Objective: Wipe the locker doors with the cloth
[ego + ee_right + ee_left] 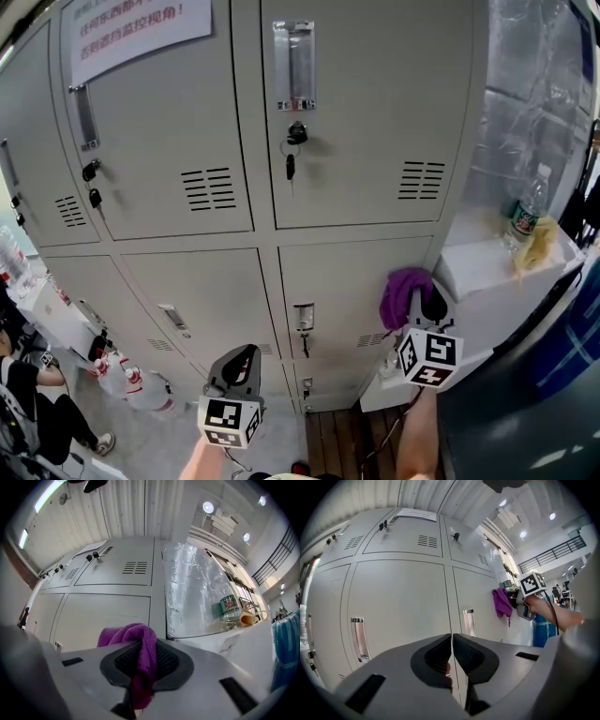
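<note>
A purple cloth (402,292) hangs from my right gripper (422,314), whose jaws are shut on it; it bunches over the pads (140,660) in the right gripper view. It sits against the right edge of a lower locker door (361,281) of the grey lockers (225,141). My left gripper (236,367) is low in front of the bottom doors, shut with nothing between its pads (452,656). The left gripper view shows the cloth (502,603) and right gripper (522,599) at the right.
Keys (292,161) hang from an upper door's lock. A white ledge (487,267) right of the lockers carries a bottle (527,214) and a yellow item (536,246). Foil sheeting (534,103) rises behind it. Bottles (127,380) and a seated person (33,398) are at lower left.
</note>
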`<state>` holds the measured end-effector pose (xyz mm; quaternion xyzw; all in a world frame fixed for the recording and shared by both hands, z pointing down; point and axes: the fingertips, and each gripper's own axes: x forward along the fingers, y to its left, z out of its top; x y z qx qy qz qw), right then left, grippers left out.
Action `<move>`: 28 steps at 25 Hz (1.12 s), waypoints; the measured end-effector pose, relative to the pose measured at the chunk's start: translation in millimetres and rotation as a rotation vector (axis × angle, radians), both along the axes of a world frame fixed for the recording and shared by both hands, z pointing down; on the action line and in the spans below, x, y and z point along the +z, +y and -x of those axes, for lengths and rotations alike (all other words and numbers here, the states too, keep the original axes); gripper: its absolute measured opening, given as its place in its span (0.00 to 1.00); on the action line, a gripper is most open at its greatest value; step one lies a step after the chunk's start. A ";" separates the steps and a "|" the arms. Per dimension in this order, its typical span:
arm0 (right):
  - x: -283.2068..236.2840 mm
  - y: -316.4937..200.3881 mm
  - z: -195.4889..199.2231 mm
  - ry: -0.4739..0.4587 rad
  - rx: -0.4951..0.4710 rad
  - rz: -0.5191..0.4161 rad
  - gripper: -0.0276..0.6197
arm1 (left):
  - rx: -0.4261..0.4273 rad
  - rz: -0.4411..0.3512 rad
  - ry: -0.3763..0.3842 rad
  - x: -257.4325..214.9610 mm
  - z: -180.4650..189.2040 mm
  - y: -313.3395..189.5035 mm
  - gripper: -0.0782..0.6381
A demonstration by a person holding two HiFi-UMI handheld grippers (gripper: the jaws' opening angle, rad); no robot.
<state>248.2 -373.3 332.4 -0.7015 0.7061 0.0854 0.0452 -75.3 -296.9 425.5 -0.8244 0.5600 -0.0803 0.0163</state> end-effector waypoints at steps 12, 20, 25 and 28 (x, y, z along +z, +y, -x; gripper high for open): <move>1.4 25.5 10.3 -0.030 -0.035 -0.017 0.13 | -0.001 -0.002 -0.002 -0.9 1.1 7.4 0.16; 5.2 71.3 26.2 -0.071 -0.078 -0.054 0.13 | 0.006 -0.008 0.001 -2.2 -3.7 11.9 0.16; 19.9 91.8 49.5 -0.071 -0.127 -0.037 0.13 | 0.013 -0.006 0.000 -2.0 -7.5 12.6 0.16; 33.6 99.3 67.7 -0.075 -0.165 -0.016 0.13 | 0.014 -0.003 -0.001 -0.3 -8.2 13.0 0.16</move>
